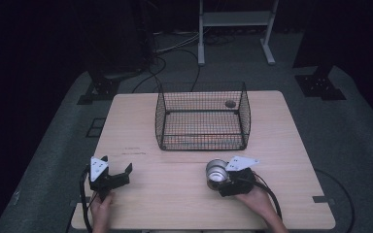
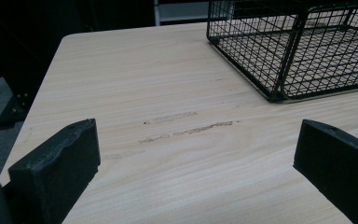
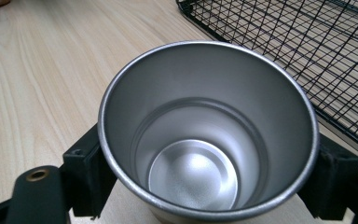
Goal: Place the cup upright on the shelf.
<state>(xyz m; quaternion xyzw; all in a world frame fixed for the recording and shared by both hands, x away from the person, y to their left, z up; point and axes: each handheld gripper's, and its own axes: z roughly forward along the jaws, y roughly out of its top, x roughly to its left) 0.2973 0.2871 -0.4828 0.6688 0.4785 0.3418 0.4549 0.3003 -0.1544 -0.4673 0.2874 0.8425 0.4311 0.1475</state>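
Gripping round steel cup [image 3: 208, 135], jaws flanking; wire basket [image 3: 307, 51] near.

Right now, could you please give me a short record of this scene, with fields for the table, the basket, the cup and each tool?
table: light wood, faint scuff marks near its left side
basket: black wire, standing on the far half of the table
cup: shiny metal, open end toward the camera, nothing inside
right tool: shut on the cup, jaws on either side of it
left tool: open, holding nothing, resting near the table's front left
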